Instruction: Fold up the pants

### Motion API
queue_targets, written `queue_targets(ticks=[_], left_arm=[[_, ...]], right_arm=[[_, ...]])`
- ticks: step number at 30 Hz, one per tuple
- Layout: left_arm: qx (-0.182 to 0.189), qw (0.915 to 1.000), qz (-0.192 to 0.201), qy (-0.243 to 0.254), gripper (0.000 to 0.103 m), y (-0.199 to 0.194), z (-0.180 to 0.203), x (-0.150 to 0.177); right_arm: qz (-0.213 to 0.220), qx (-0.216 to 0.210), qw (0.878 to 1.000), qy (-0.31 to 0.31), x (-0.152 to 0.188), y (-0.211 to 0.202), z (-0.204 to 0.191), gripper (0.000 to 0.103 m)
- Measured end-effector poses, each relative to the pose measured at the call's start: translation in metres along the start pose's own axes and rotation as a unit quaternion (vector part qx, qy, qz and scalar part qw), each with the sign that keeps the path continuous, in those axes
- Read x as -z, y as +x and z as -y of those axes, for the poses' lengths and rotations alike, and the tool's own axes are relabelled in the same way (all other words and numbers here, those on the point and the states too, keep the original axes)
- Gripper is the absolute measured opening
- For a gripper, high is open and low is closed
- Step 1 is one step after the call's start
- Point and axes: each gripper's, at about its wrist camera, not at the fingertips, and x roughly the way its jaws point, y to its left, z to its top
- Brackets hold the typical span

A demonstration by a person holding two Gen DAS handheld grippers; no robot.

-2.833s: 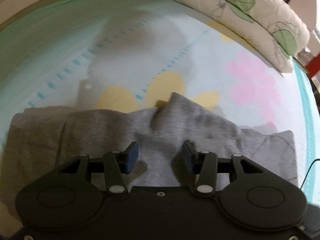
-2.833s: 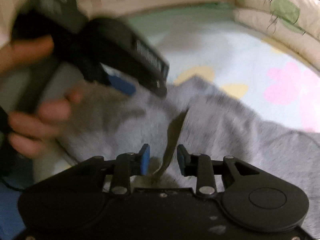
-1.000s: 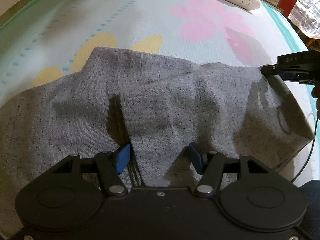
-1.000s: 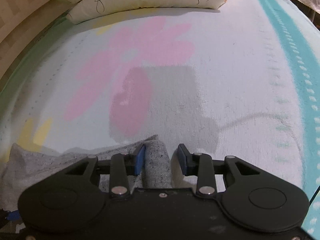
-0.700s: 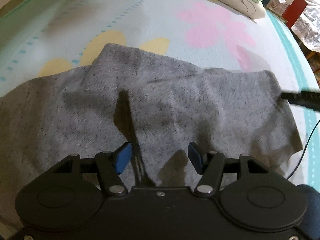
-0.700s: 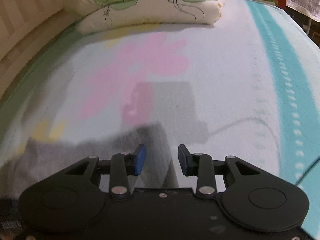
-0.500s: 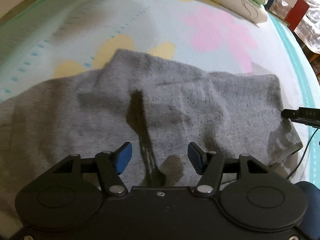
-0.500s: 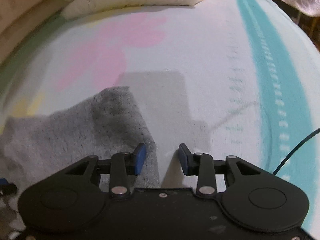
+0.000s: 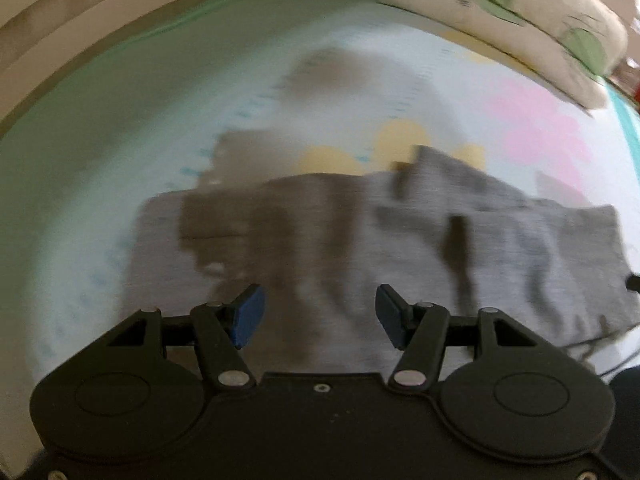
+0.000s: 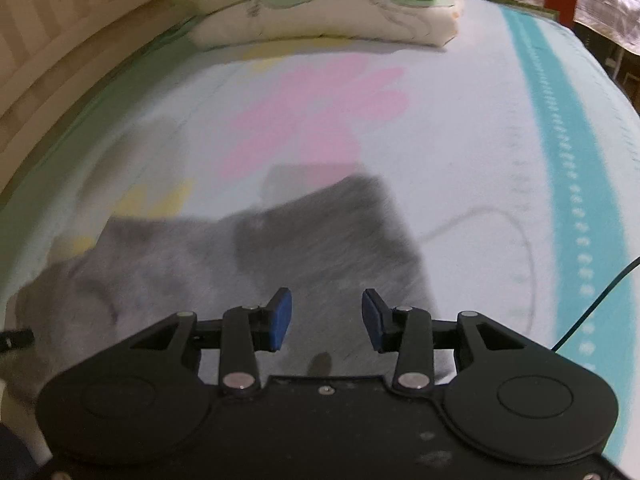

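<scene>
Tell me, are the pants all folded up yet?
Partly. The gray pants lie on the flowered bed sheet as one wide band, so a first fold looks done. Nothing is held: the left tongs are open above the cloth, and the right tongs are opening with nothing between them. The band is long and rumpled, so more folding probably remains.

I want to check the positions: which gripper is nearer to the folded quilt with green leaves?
Right. The right gripper hovers over the gray pants' end toward the quilt; the left gripper hovers over their middle, farther away.
</scene>
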Motion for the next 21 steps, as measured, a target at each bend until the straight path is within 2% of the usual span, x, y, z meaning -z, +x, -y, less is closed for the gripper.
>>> queue_targets(ticks=[2,7,9,13,17,21], left_arm=[[-0.012,0.9999,0.001,-0.012,0.064,-0.002,-0.019,0.0],[-0.031,0.9984,0.006,-0.046,0.065,-0.005,-0.06,-0.003],[-0.03,0.9976,0.006,-0.063,0.065,-0.005,-0.075,-0.003],[-0.02,0.995,-0.006,-0.097,0.065,0.004,-0.098,-0.003],[-0.006,0.991,-0.029,-0.13,0.065,0.018,-0.117,-0.002],[-0.01,0.9869,-0.073,-0.144,0.065,0.041,-0.129,0.003]], right_arm=[[-0.004,0.008,1.0,-0.012,0.01,0.004,-0.013,0.042],[-0.016,-0.006,0.999,-0.042,0.021,0.01,-0.032,0.042],[-0.001,-0.013,0.999,-0.042,0.021,0.006,-0.034,0.042],[-0.019,-0.02,0.999,-0.032,0.02,0.012,-0.031,0.042],[-0.027,-0.026,0.999,-0.015,0.022,0.018,-0.027,0.042],[-0.031,-0.022,0.999,-0.019,0.023,0.02,-0.029,0.042]])
